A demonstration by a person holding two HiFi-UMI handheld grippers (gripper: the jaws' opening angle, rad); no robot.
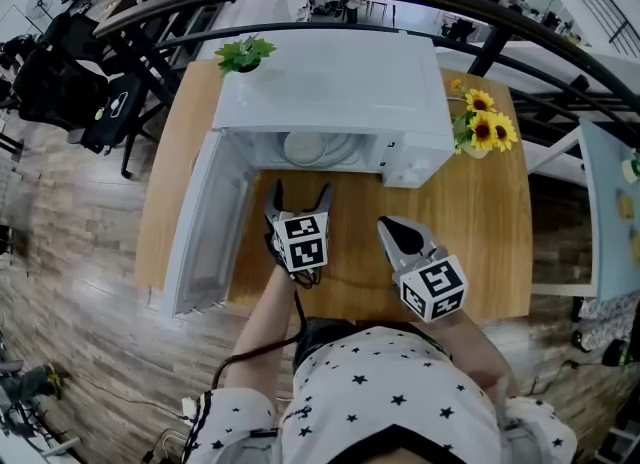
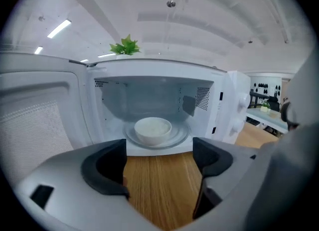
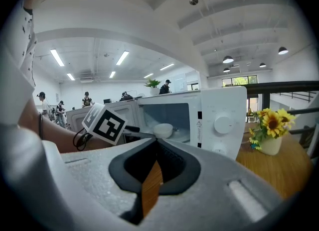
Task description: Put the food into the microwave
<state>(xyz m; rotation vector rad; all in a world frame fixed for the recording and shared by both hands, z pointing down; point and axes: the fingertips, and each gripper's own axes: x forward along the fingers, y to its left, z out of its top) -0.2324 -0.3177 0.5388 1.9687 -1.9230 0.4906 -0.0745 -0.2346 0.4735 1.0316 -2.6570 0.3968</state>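
A white bowl of food [image 2: 153,128] sits on the glass turntable inside the white microwave [image 1: 330,92], whose door [image 1: 205,222] hangs open to the left. In the head view only the bowl's rim [image 1: 318,148] shows under the oven's top. My left gripper [image 1: 300,195] hovers just in front of the cavity, open, with only bare wood between its fingers [image 2: 105,168]. My right gripper [image 1: 386,225] is to its right over the table, shut on nothing, pointing at the control panel [image 3: 223,124]. The right gripper view also shows the bowl [image 3: 163,129].
The microwave stands on a wooden table [image 1: 480,222]. A vase of sunflowers [image 1: 482,124] is at its right, and a small green plant [image 1: 243,52] at its back left corner. The open door reaches past the table's left front edge. Railings and chairs surround the table.
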